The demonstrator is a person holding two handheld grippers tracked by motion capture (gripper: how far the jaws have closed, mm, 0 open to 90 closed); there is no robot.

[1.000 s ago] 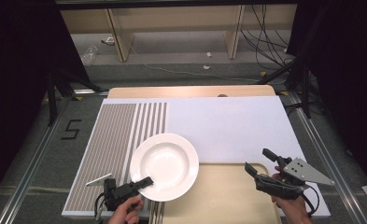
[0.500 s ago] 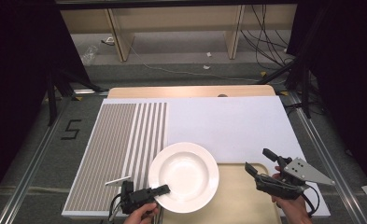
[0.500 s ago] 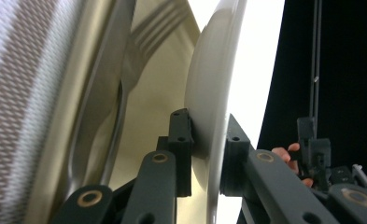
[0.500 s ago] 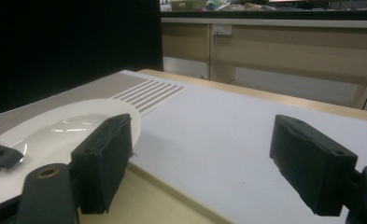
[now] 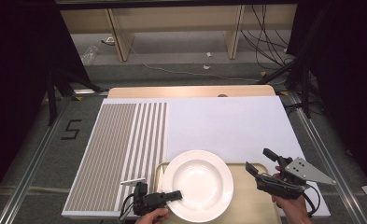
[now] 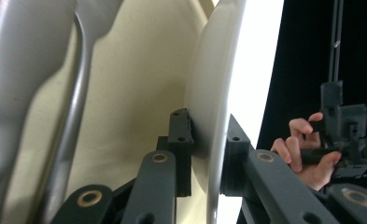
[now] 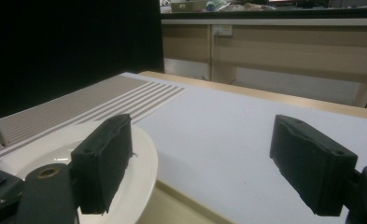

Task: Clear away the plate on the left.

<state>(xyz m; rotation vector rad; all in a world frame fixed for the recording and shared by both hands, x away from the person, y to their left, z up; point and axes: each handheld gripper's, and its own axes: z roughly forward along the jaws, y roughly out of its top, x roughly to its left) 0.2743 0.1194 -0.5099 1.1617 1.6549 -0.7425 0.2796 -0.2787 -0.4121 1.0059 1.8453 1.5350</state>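
Left gripper [image 5: 174,196] sits at bottom centre-left of the high view, jaws clamped on the near-left rim of the white plate [image 5: 197,184]. In the left gripper view the two pads pinch the plate [image 6: 214,116] rim from both sides, one on the underside, one on the top face. Plate sits bottom centre in the high view, over the beige tray [image 5: 256,207], its upper edge overlapping the white mat [image 5: 228,123]. Right gripper [image 5: 260,165] at lower right, jaws spread wide, nothing between them; apart from the plate rim. In the right gripper view the plate [image 7: 139,154] lies behind its left jaw, white mat [image 7: 228,135] beyond.
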